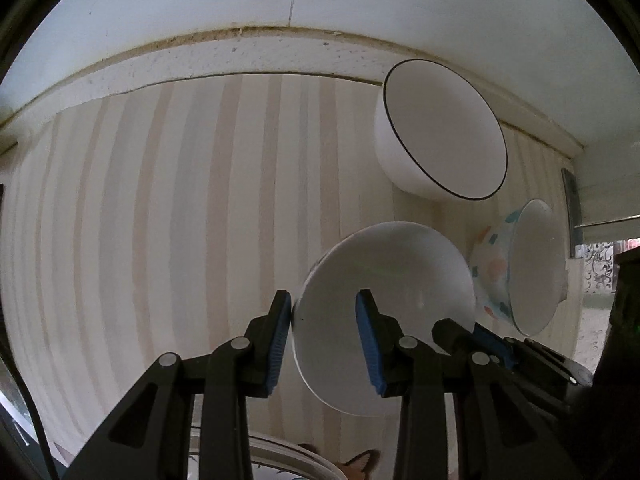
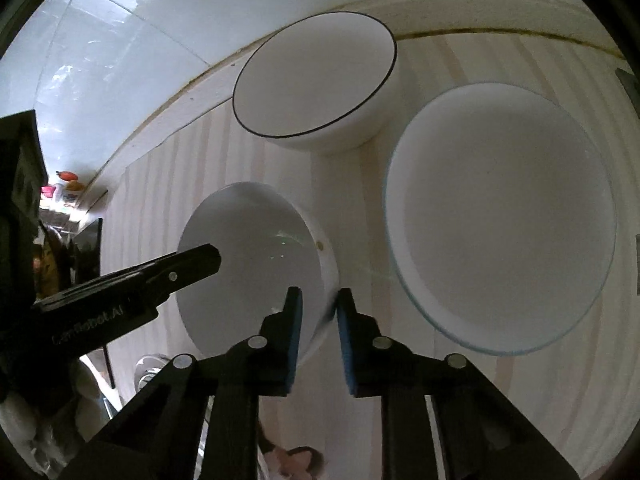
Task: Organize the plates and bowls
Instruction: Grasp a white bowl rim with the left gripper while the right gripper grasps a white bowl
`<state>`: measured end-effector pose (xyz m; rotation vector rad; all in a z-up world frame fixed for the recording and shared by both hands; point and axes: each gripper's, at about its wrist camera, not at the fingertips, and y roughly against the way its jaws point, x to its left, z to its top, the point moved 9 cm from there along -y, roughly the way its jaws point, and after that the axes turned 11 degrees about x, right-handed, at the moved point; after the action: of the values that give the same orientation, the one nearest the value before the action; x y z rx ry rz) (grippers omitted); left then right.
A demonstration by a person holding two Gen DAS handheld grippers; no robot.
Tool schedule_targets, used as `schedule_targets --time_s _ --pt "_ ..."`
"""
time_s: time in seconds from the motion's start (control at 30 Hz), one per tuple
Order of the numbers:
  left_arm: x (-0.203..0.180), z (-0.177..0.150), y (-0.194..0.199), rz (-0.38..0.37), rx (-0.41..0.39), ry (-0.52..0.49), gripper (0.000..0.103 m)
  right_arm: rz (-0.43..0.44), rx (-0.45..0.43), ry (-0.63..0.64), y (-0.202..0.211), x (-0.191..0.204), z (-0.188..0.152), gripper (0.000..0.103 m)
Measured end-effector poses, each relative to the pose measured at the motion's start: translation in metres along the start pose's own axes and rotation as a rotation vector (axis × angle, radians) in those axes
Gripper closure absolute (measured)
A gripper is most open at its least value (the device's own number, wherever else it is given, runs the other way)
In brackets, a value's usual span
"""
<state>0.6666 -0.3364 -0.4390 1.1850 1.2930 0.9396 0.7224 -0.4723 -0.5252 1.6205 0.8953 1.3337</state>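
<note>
A small white bowl (image 1: 384, 312) (image 2: 256, 264) sits on the striped tabletop between both grippers. My left gripper (image 1: 324, 312) straddles its left rim, one finger inside and one outside, jaws apart. My right gripper (image 2: 318, 308) straddles the opposite rim with a narrow gap; I cannot tell whether the pads press the rim. A large white bowl with a black rim line (image 1: 440, 136) (image 2: 316, 80) stands behind, by the wall. A floral-patterned bowl (image 1: 520, 272) (image 2: 500, 216) stands to the right.
The striped tabletop (image 1: 180, 220) runs back to a white tiled wall (image 1: 280, 0). A patterned plate edge (image 1: 280, 460) shows at the bottom. Clutter and a metal object (image 2: 148, 368) lie at the left in the right wrist view.
</note>
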Motion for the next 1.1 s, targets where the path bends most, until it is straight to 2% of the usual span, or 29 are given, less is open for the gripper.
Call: schedule_targets --time_s 0.33,0.63,0.87,1.1 --pt "-0.008 -0.025 0.022 0.017 -0.024 -0.016 0.073 -0.012 0.002 0.005 0.007 0.006 -0.017 0.087" --pt "-0.043 -0.079 0.037 0.013 -0.025 -0.081 0.072 0.012 -0.001 0.018 0.044 0.003 -0.07 0.087" --pt "-0.075 -0.133 0.011 -0.023 0.048 -0.104 0.072 0.029 0.026 -0.019 0.069 -0.034 -0.132 0.087" --pt "-0.095 -0.154 -0.025 -0.002 0.122 -0.116 0.072 0.02 0.078 -0.057 0.056 -0.065 -0.172 0.087"
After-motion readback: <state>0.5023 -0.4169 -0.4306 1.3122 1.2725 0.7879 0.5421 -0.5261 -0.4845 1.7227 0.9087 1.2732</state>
